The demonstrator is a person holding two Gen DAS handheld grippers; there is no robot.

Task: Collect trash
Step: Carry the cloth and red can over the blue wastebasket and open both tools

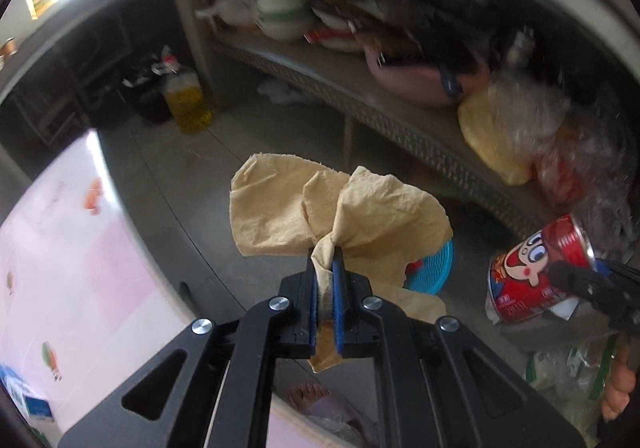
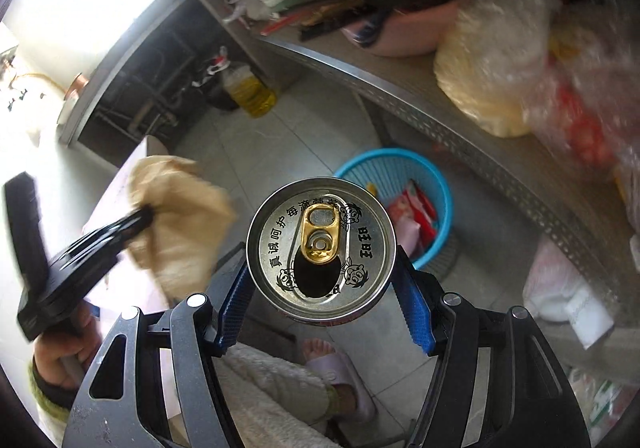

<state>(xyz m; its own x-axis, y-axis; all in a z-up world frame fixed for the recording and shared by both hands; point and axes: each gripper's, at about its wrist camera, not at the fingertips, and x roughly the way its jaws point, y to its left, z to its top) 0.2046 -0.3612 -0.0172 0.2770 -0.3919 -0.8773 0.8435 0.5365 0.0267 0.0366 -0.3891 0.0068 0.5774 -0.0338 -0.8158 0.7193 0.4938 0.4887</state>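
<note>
My left gripper (image 1: 328, 268) is shut on a crumpled tan paper napkin (image 1: 340, 216), which fans out above the floor. In the right wrist view the same napkin (image 2: 180, 220) hangs from the left gripper (image 2: 144, 216) at the left. My right gripper (image 2: 324, 260) is shut on a red drink can (image 2: 320, 246), its silver top with the gold pull tab facing the camera. The can (image 1: 536, 268) appears at the right of the left wrist view, held by the right gripper (image 1: 560, 276). A blue plastic basket (image 2: 440, 184) with wrappers inside stands on the floor beyond the can, partly hidden behind the napkin (image 1: 436, 272).
A pink patterned table (image 1: 60, 248) lies at the left. A low metal shelf (image 2: 460, 128) crowded with bags, bowls and a pink basin runs across the back right. A bottle of yellow oil (image 1: 188, 100) stands on the tiled floor. A person's foot in a slipper (image 2: 340, 368) is below.
</note>
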